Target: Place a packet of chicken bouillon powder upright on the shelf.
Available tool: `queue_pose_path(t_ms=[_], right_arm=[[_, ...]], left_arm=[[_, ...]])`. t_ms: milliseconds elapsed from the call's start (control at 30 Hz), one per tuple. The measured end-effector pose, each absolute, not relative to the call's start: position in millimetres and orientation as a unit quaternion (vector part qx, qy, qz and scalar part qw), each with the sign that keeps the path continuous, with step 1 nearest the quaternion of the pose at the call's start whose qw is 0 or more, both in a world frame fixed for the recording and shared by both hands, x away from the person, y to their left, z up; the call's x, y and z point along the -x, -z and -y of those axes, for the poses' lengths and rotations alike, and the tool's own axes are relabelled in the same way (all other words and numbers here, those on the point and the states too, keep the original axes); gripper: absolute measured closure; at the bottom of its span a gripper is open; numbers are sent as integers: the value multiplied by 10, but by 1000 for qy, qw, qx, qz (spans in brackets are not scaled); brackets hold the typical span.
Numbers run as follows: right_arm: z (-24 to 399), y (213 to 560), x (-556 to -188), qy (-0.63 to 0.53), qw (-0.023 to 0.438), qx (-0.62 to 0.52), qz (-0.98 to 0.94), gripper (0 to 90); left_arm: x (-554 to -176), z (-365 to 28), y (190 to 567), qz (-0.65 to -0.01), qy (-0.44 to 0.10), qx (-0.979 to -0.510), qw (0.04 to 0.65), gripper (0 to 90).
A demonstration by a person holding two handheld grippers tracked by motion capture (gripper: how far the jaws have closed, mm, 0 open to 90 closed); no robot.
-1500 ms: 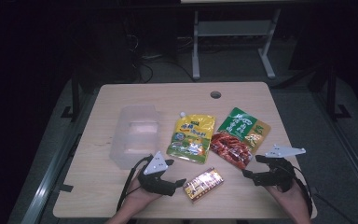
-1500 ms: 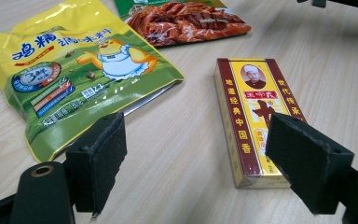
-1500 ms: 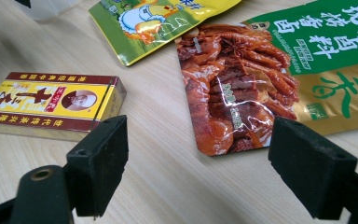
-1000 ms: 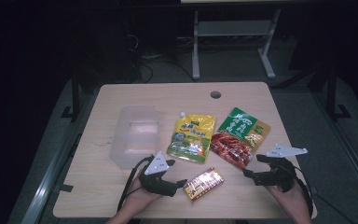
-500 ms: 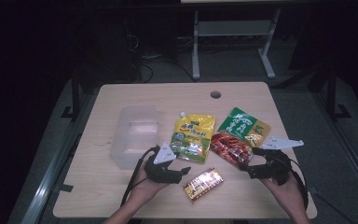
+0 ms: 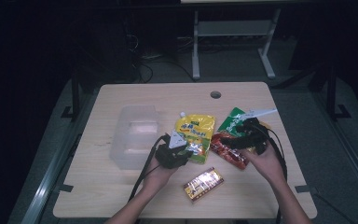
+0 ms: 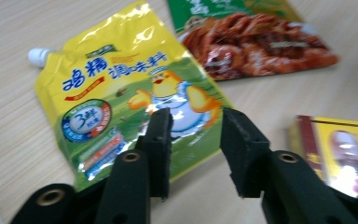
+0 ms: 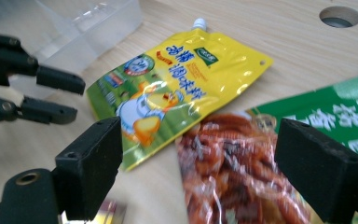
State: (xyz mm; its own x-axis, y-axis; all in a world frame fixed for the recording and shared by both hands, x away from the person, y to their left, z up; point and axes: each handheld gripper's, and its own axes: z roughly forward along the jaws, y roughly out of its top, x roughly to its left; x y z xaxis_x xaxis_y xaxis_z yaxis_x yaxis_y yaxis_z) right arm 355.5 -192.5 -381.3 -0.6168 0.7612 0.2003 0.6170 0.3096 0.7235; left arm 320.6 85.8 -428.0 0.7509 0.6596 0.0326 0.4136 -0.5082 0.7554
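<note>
The left gripper (image 7: pixel 193 140) hangs low over the near edge of the yellow spouted pouch (image 7: pixel 130 100), and its jaws have just been closing — they stand partly closed now, a gap between them, the pouch's lower corner lying under and just ahead of the tips with nothing pinched yet. That low, forward angle suits a flat thing: one pad can slide under the loose edge while the other comes down on top.

The right gripper (image 8: pixel 200 154) has its jaws spread wide, one to each side of the red-and-green snack bag (image 8: pixel 261 172), which lies flat between and ahead of them, untouched. Its corner just overlaps or meets the yellow pouch's edge; I cannot tell which.

Both packs are glossy film, soft and crinkled, catching the light. The pouch has a small white screw cap at the far end from the left jaws. A clear plastic box (image 6: pixel 135 135) with rounded corners sits just beside the left gripper, open side up — probably where the packs are to go. A small shiny red-and-gold packet (image 6: pixel 203 183) lies on the pale wood-grain tabletop (image 6: pixel 168 98), nearer the person than either pair of jaws.
</note>
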Motion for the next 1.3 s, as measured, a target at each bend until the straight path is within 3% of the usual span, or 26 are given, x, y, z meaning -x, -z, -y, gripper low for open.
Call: queue_pose_path(t_ms=[200,400,567,867,1200,1233,1300], right_arm=[[1689,3813,-4013,-373,81,-443,-811,154],[1558,3832,-4274,-380,79,-449,-805,191],[1500,4070,-4450,-349,67,-476,-804,187],[1533,3882,-4325,-345,101,-464,-810,249],[1555,3729,-4162,-340,92,-449,-821,266],[1528,3704,-4168,-306,83,-455,-832,214],[1503,3654,-4183,-293,80,-454,-837,230]], left_arm=[[-3287,-780,4345,-326,-162,-857,364,754],[-3320,-751,4401,-322,-163,-869,339,775],[-3328,-711,4471,-317,-167,-877,319,780],[-3347,-711,4475,-312,-172,-877,322,778],[-3344,-693,4474,-313,-170,-878,321,769],[-3347,-695,4471,-311,-170,-879,319,767],[-3350,-693,4469,-311,-170,-879,318,768]])
